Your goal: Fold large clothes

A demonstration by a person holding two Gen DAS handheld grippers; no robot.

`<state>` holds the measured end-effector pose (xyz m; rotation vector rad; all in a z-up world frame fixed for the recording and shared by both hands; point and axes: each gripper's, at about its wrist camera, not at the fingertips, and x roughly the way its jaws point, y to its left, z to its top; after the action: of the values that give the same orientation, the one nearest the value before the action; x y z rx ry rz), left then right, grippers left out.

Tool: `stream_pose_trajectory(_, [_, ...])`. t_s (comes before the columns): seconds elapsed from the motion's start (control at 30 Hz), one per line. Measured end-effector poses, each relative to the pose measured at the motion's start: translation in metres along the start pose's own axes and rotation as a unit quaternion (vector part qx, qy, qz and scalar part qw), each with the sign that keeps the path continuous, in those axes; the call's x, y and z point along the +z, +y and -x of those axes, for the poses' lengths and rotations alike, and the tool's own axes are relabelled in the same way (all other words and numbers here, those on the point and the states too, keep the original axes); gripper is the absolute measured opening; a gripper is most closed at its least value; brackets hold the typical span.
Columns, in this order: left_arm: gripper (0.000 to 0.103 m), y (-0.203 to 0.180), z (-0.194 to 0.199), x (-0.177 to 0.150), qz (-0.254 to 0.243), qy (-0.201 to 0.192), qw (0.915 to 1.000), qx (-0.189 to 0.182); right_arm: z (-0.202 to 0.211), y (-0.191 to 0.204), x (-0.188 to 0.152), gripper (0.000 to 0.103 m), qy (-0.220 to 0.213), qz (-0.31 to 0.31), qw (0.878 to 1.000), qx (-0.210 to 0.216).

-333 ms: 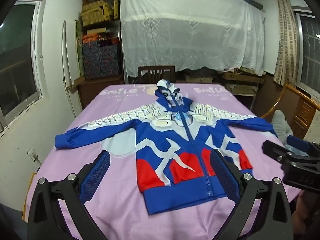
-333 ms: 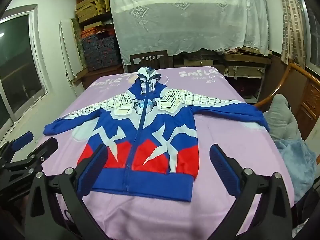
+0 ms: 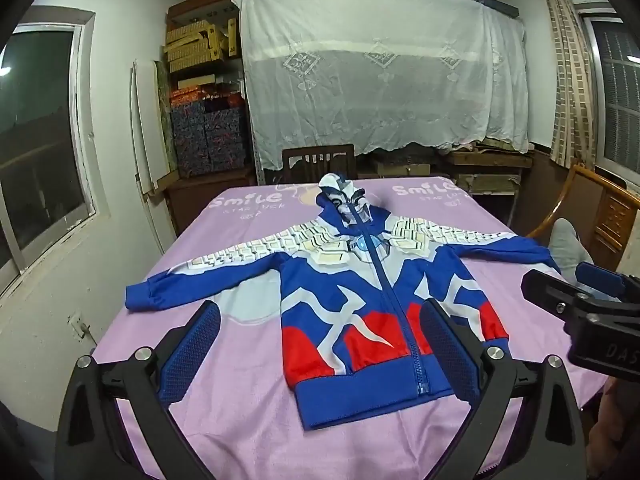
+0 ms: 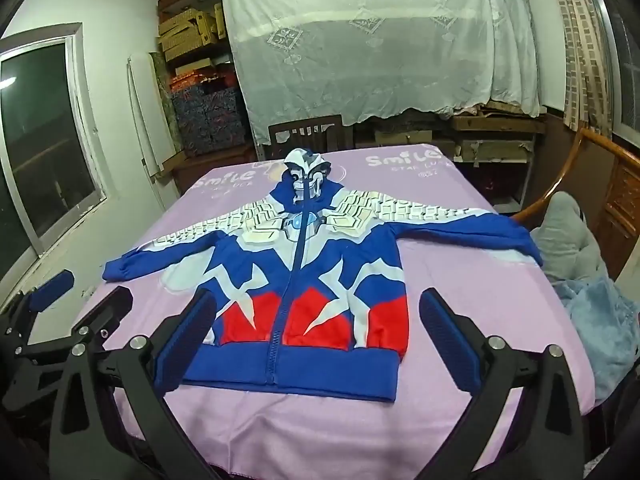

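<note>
The left gripper hangs above the near edge of the table with its jaws spread wide and nothing between them; its blue pads frame the lower half of the hoodie without touching it. The right gripper is likewise wide apart and empty, hovering over the near edge with the garment's hem band showing between its fingers. In the left wrist view the right gripper shows at three o'clock, and in the right wrist view the left gripper shows at nine o'clock, each off to the side of the cloth. The hoodie, blue with red panels, white streaks and pale scale-like print across the shoulders, lies flat and face up on the pink tablecloth, zipped shut, hood pointing to twelve o'clock, hem toward six o'clock, and both sleeves stretched straight out toward nine and three o'clock. The right-hand sleeve's cuff reaches the table's edge. Beyond the table at twelve o'clock stands a dark wooden chair, behind it a white lace cloth draped over furniture. At ten o'clock are shelves of boxes and a window; at three o'clock a grey and blue heap of fabric rests by a wooden armchair.
</note>
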<state>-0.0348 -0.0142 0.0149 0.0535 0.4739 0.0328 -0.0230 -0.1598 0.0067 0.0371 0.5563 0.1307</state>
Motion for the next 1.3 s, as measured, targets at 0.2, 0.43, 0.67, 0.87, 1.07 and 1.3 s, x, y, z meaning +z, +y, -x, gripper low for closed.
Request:
stream_pose_trajectory(0.2, [0.100, 0.001, -0.009, -0.002, 0.001, 0.016, 0.9999, 0.003, -0.006, -0.019, -0.001, 0.099, 0.008, -0.016, 1.000, 0.022])
stream_pose_trajectory(0.43, [0.100, 0.000, -0.013, -0.006, -0.004, 0.021, 0.9998, 0.004, -0.007, -0.012, -0.004, 0.099, 0.008, -0.001, 1.000, 0.020])
stream_pose_trajectory(0.67, [0.100, 0.001, -0.014, -0.007, -0.005, 0.020, 0.9998, 0.006, -0.005, -0.005, -0.007, 0.099, 0.001, 0.015, 1.000, 0.016])
stream_pose_trajectory(0.87, [0.100, 0.000, -0.014, -0.007, -0.005, 0.020, 0.9998, 0.006, -0.007, -0.005, -0.008, 0.099, 0.003, 0.013, 1.000, 0.016])
stream_pose_trajectory(1.07, [0.100, 0.000, -0.014, -0.007, -0.005, 0.020, 0.9998, 0.006, -0.007, -0.005, -0.009, 0.099, 0.004, 0.014, 1.000, 0.017])
stream_pose_trajectory(1.3, [0.100, 0.000, -0.014, -0.008, -0.006, 0.020, 0.9998, 0.006, -0.009, -0.005, -0.011, 0.099, 0.005, 0.011, 1.000, 0.019])
